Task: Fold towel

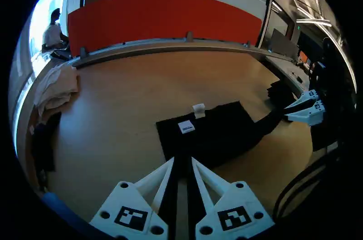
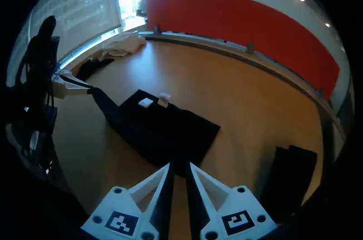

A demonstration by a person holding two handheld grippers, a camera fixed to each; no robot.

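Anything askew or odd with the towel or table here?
The black towel lies skewed: one corner is drawn into a taut point where the right gripper pinches it, while the left gripper pinches the near edge. Two white tags sit on top. Nothing looks spilled or damaged.

My left gripper [image 1: 182, 160] pinches the near edge of the black towel [image 1: 213, 131], which lies spread on the wooden table [image 1: 122, 99]. At the towel's right corner, the right gripper [image 1: 286, 111] clamps a stretched-out tip. Two white tags [image 1: 186, 126] lie on the towel, and a beige cloth heap [image 1: 56, 88] sits well to its left.
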